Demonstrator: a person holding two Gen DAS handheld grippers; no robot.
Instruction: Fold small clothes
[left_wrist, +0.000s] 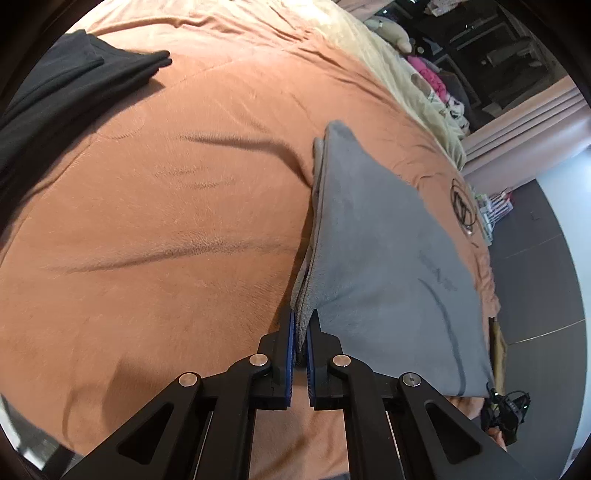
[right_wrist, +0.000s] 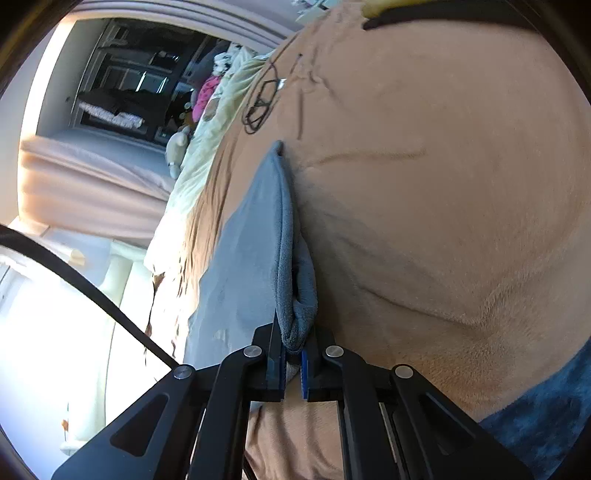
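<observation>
The grey fleece garment (left_wrist: 384, 258) lies on the orange bedspread (left_wrist: 166, 221), doubled over, at 3 o'clock of the bed in the left view. A corner is pinched by the left tongs (left_wrist: 302, 325), nearly closed. The bunched layers of another corner (right_wrist: 297, 317) are clamped by the right tongs (right_wrist: 293, 343).

Both corners should be carried together w/ even tension, edges kept aligned, then laid flat approx. toward 9 o'clock. The black garment (left_wrist: 55, 103) at 10 o'clock is to be avoided.

Grey fleecy garment (left_wrist: 384, 258), folded double, layered edges showing along one side, lifted at two corners, the rest draped on the orange bed cover (left_wrist: 166, 206).
</observation>
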